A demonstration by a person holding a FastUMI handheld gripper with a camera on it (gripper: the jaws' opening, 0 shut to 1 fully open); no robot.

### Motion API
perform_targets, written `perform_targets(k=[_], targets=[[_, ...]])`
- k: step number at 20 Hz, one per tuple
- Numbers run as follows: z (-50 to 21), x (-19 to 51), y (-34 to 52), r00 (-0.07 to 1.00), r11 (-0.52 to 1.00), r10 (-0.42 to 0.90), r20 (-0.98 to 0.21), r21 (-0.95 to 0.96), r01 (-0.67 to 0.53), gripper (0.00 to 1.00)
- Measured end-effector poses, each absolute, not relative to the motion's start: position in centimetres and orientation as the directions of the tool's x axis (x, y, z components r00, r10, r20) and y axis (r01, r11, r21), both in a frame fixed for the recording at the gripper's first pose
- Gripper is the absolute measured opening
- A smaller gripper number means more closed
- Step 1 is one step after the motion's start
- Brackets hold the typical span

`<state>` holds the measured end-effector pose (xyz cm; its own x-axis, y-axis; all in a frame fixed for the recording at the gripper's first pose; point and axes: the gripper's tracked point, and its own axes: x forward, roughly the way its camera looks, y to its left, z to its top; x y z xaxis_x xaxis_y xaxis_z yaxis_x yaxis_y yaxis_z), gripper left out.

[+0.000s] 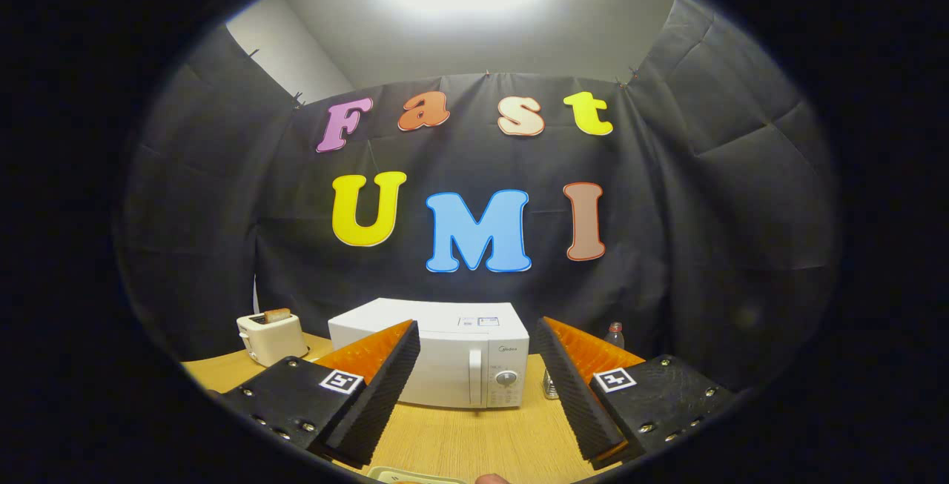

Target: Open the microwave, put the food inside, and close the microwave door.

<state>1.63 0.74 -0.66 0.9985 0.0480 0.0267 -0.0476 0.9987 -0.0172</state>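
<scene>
On the wooden table (460,439), in the lower middle of the frame, stands a white microwave (437,354) with its door shut. A small grey brand mark sits at the top right corner of its front, above the round control dial (506,378), but it is too small to read with certainty. A rectangular sticker with a blue patch lies on the top panel near the front edge; its writing is illegible. A vertical white handle (475,375) runs down the door beside the control strip, and rows of small buttons sit below the dial.

The gripper (474,388) points toward the microwave with its fingers spread wide and nothing between them; the microwave shows in the gap just beyond the tips. Each finger mount carries a square black-and-white marker tag.

At the lower left, behind the left finger, a cream toaster (272,337) holds a slice of bread in its slot. To the right of the microwave a clear bottle (614,335) peeks above the right finger. At the very bottom of the frame, the pale rim of a tray (415,476) shows on the table below the fingers, with a fingertip (493,479) beside it.
</scene>
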Motion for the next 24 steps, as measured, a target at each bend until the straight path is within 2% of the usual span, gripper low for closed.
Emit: perform_targets(k=[8,24], targets=[[-3.4,7.6,1.2,0.997,0.997,0.076,-0.020,-0.017,-0.076,0.97],[-16.3,20.6,0.8,0.971,0.996,0.084,-0.222,-0.009,-0.088,0.98]])
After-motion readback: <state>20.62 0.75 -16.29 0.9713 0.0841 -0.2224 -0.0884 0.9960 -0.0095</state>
